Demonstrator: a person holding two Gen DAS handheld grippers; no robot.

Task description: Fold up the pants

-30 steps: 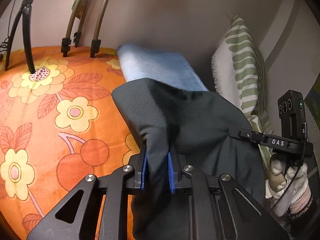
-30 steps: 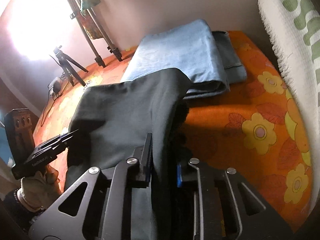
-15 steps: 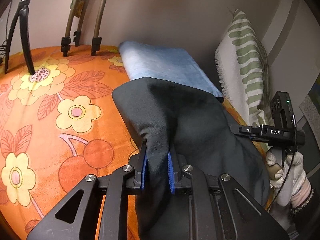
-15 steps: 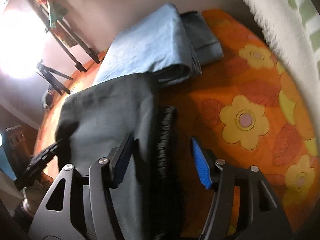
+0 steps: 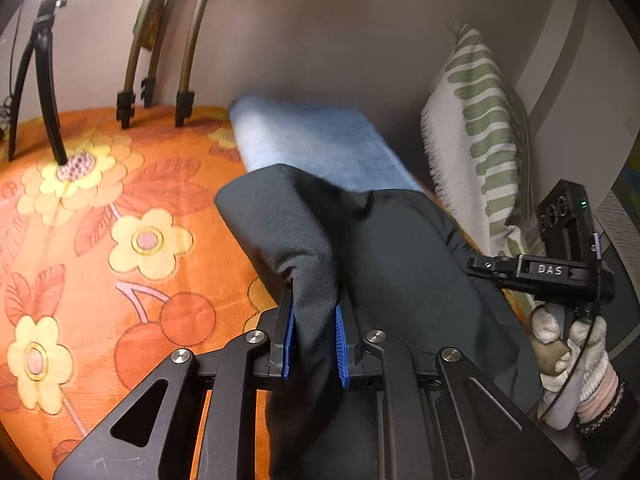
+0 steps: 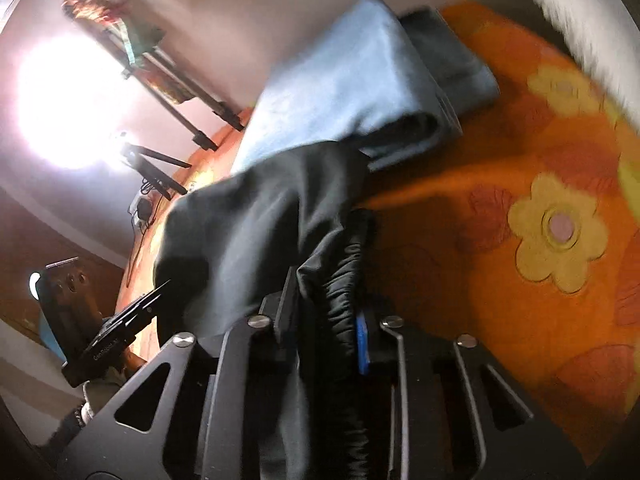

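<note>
Dark grey pants [image 5: 392, 248] lie bunched on the orange flowered bedspread [image 5: 100, 220], stretched between my two grippers. My left gripper [image 5: 314, 308] is shut on a raised fold at the cloth's left edge, its blue pads pressing both sides. In the right wrist view my right gripper [image 6: 326, 304] is closing on the pants' [image 6: 256, 224] gathered elastic waistband, which fills the gap between the pads. The right gripper's body [image 5: 540, 270] shows at the far right of the left wrist view, held by a gloved hand [image 5: 572, 344].
A folded light-blue garment [image 5: 316, 144] lies just behind the pants, against the wall, over a darker folded piece [image 6: 448, 52]. A green-striped white pillow [image 5: 480, 132] leans at the right. Tripod legs [image 5: 44, 80] and stand feet [image 5: 184, 104] rest on the bedspread's far left.
My right gripper opened wide, shifted a little onto the elastic waistband and rolled, then closed on it again. The left gripper kept its hold and stayed put.
</note>
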